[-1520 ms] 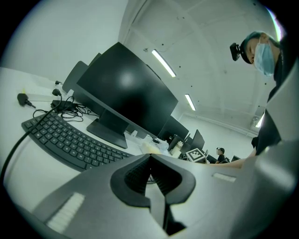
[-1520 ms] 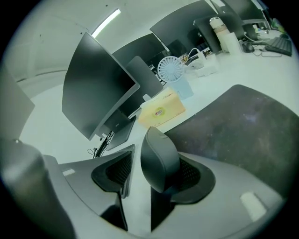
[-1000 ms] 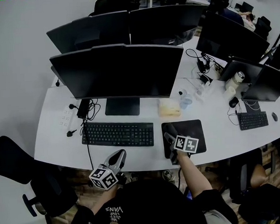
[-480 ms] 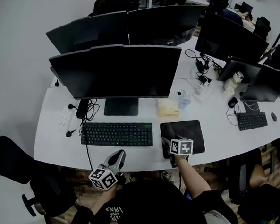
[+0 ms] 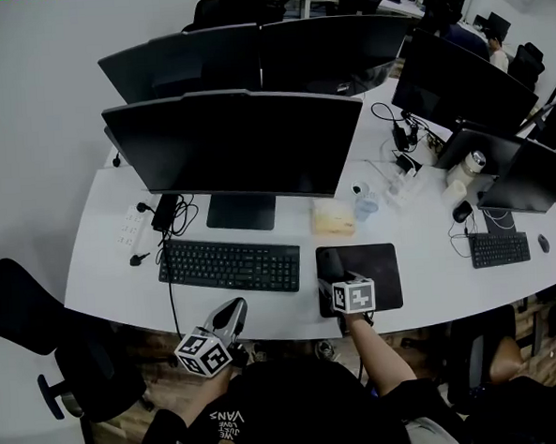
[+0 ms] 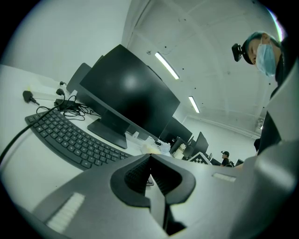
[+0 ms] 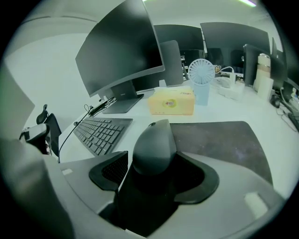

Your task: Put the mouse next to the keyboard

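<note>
A dark mouse (image 7: pixel 154 144) sits between the jaws of my right gripper (image 7: pixel 154 164), which is shut on it. In the head view the mouse (image 5: pixel 329 262) hangs over the left part of the black mouse pad (image 5: pixel 372 257), just ahead of the right gripper (image 5: pixel 328 279). The black keyboard (image 5: pixel 229 264) lies to its left, in front of the big monitor (image 5: pixel 236 144); the right gripper view shows the keyboard (image 7: pixel 100 133) left of the mouse. My left gripper (image 5: pixel 232 313) hovers at the table's front edge below the keyboard, shut and empty (image 6: pixel 150 173).
A yellow tissue box (image 5: pixel 334 218) and a small white fan (image 7: pixel 201 74) stand behind the mouse pad (image 7: pixel 224 140). A power strip with cables (image 5: pixel 133 230) lies left of the monitor stand. A second keyboard (image 5: pixel 500 248) and more monitors fill the right side. A chair (image 5: pixel 39 315) stands at the left.
My right gripper has carried the mouse a little to the left across the pad, toward the keyboard. The left gripper has stayed where it was.
</note>
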### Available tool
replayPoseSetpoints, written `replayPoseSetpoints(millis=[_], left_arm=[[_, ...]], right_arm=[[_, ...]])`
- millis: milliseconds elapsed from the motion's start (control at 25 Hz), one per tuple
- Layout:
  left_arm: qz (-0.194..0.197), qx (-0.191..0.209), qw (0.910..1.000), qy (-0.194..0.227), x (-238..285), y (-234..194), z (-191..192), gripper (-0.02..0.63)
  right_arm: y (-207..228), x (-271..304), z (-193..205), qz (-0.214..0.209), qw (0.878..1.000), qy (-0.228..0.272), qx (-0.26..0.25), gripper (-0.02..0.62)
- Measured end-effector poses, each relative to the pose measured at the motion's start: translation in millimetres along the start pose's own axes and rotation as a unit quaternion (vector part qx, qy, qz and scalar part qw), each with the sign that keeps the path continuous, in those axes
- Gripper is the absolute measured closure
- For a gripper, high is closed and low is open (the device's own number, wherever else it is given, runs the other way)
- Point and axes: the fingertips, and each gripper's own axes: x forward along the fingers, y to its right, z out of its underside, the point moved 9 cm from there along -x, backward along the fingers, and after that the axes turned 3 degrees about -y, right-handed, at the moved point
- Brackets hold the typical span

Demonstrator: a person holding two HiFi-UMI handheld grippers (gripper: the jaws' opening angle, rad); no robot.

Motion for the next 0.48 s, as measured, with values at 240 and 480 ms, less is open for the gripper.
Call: replayPoseSetpoints(millis=[240, 480], left_arm=[[-0.015, -0.004, 0.9998, 0.012, 0, 9, 5, 0.604], [-0.033, -0.008, 0.9991, 0.025, -2, 20, 10, 0.604]], right_arm=[[5, 0, -3, -0.016, 1.0, -0.013, -0.016, 0.279], [10, -1, -3, -0.037, 0.999, -0.013, -0.017, 0.279]])
